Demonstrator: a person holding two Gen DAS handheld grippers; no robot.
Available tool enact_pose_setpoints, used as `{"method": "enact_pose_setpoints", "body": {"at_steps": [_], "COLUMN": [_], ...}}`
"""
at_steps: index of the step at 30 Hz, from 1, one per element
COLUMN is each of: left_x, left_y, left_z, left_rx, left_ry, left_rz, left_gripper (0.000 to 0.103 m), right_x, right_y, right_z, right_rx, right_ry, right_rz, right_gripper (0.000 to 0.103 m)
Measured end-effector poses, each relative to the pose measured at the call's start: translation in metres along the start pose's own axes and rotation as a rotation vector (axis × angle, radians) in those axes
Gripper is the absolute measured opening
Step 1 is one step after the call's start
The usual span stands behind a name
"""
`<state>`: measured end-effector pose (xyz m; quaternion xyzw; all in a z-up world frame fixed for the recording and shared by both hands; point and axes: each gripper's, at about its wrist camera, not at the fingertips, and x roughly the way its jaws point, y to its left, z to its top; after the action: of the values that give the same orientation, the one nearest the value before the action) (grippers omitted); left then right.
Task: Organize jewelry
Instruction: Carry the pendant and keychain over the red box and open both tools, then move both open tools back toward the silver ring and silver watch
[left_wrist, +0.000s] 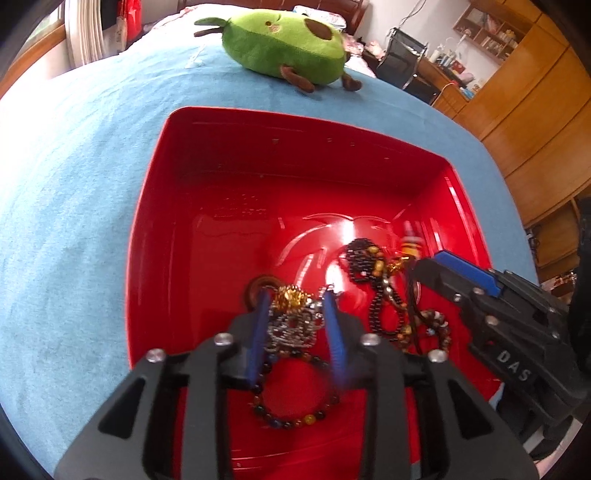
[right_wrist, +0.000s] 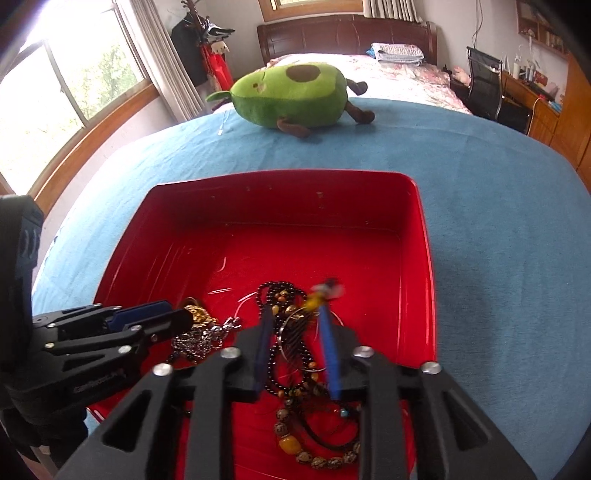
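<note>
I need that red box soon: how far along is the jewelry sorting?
Done: the pieces lie inside the red box, none on the blue bedspread. In hand: nothing gripped; the left tool stands open around the silver chain, the right tool open around the black bead strand. Left: they still lie heaped, unseparated.

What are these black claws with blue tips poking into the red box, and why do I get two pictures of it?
Each is a hand-held claw with its own camera looking along its two fingers. One picture looks along the left claw, the other along the right claw; each also shows the other from the side. A red tray sits on a blue bedspread, with an avocado plush toy behind. In the tray lie a silver chain with a gold ornament, dark bead strings and a coloured bead bracelet. Both claws stand open over the jewelry; nothing is gripped.
</note>
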<state>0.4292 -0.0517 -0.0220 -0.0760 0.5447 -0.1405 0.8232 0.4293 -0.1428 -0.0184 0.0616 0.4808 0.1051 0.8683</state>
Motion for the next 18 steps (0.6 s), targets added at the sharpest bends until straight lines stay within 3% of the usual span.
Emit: {"method": "enact_pose_setpoints", "body": {"at_steps": [3, 8, 14, 18], "left_x": [-0.011, -0.036, -0.086, -0.114], "left_y": [-0.007, -0.014, -0.021, -0.022], "left_z": [-0.003, -0.013, -0.043, -0.074], "left_rx": [0.022, 0.056, 0.095, 0.108], "left_ry": [-0.033, -0.075, -0.173, -0.217], "left_rz": [0.007, -0.019, 0.018, 0.045], "left_gripper": [0.049, 0.051, 0.057, 0.072], "right_x": [-0.010, -0.041, -0.087, -0.115], "right_y": [-0.003, -0.004, -0.001, 0.002], "right_z": [-0.004, -0.014, -0.037, -0.065], "right_rx": [0.009, 0.000, -0.021, -0.032], "right_ry": [-0.023, -0.078, -0.142, -0.164], "right_rz": [0.012, 0.020, 0.045, 0.058], "right_gripper": [0.029, 0.032, 0.032, 0.032]}}
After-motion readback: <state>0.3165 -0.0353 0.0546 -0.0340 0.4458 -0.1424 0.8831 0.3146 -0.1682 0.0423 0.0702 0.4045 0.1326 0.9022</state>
